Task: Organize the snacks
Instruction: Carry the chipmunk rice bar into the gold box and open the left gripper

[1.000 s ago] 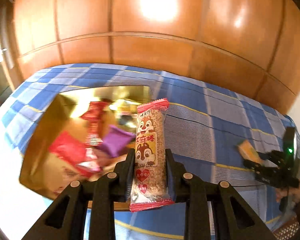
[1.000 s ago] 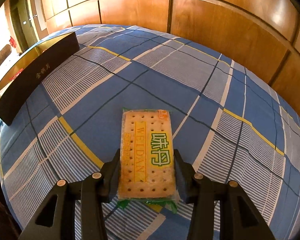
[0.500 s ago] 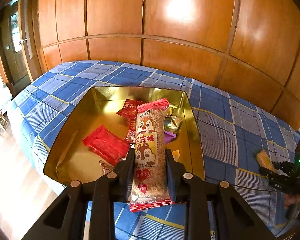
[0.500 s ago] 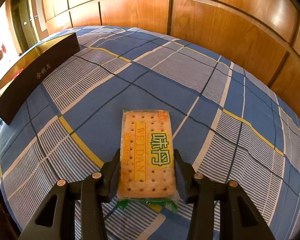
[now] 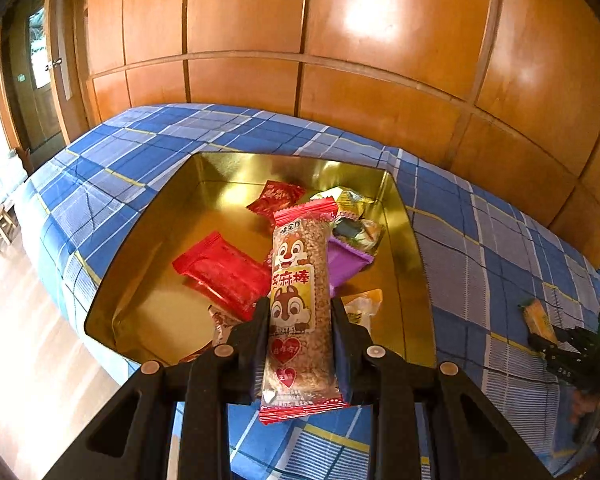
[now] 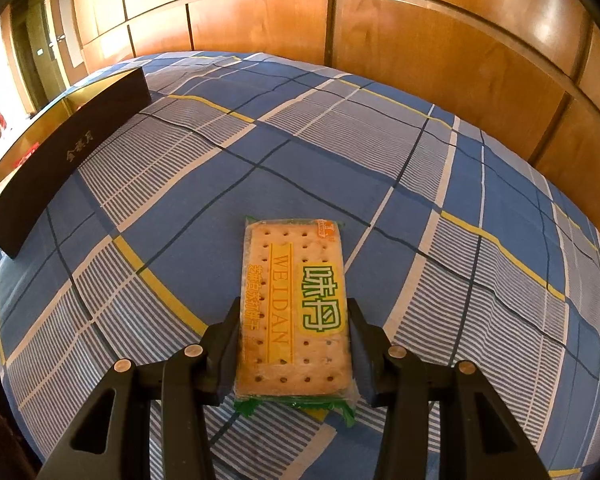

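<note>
- The left gripper (image 5: 300, 312) is clamped on a long sesame bar (image 5: 298, 300) in a red-ended wrapper with a cartoon squirrel — both pads press its sides, and the bar points away from the camera.
- That gripper tilts down over the near edge of a gold tray (image 5: 148, 248) on the blue checked bedspread (image 5: 480, 248); the bar's far end hangs above the snacks inside.
- In the tray lie a red packet (image 5: 224, 272), a purple packet (image 5: 346, 260), a small red candy (image 5: 278, 196) and a few yellowish wrappers; the left half of the tray floor is bare.
- The right gripper (image 6: 294, 320) is closed on a flat cracker packet (image 6: 294, 308) with green lettering — the pads touch both long edges; I cannot tell whether the packet is lifted off the bedspread.
- It also points steeply down, well to the right of the tray, whose dark outer wall (image 6: 72, 152) shows at far left.
- Open cloth lies ahead and to both sides; the wood-panelled wall (image 6: 440, 64) bounds the far edge.
</note>
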A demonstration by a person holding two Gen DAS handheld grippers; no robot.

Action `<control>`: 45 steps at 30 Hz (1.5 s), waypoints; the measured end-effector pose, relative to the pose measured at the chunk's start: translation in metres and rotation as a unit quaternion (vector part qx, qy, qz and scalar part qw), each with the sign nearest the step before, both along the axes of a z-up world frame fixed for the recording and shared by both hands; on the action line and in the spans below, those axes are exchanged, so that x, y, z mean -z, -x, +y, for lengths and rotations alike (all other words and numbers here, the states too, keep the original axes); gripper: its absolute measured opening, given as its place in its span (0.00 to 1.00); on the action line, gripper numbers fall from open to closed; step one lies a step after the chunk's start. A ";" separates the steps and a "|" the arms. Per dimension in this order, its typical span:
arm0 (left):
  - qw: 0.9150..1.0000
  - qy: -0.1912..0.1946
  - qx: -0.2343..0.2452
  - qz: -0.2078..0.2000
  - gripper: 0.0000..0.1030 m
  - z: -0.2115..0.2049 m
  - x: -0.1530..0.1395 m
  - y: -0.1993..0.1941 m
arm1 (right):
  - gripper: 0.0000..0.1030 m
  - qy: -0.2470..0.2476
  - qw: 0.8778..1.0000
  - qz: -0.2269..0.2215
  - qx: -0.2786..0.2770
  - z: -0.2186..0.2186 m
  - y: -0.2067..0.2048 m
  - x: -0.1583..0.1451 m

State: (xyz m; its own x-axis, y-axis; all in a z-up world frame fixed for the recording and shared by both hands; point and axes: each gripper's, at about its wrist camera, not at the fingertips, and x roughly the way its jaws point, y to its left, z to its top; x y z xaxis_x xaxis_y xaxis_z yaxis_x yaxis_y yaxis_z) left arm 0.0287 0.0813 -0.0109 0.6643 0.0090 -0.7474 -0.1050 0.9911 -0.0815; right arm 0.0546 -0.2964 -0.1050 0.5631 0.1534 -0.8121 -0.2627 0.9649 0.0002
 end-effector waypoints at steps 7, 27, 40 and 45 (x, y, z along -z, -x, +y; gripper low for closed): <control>1.000 0.001 -0.014 0.006 0.27 0.012 0.005 0.001 | 0.46 0.001 1.000 -0.003 0.004 0.000 0.000 0.000; 0.985 0.140 -0.096 0.033 0.27 0.106 0.005 -0.010 | 0.46 -0.007 1.000 -0.013 0.006 -0.003 0.004 -0.001; 0.961 0.240 -0.118 0.063 0.27 0.096 0.026 -0.093 | 0.46 -0.009 1.000 -0.014 0.005 -0.004 0.003 -0.001; 0.958 0.242 -0.139 0.072 0.28 0.100 0.042 -0.124 | 0.46 -0.011 1.000 -0.014 0.006 -0.004 0.003 -0.001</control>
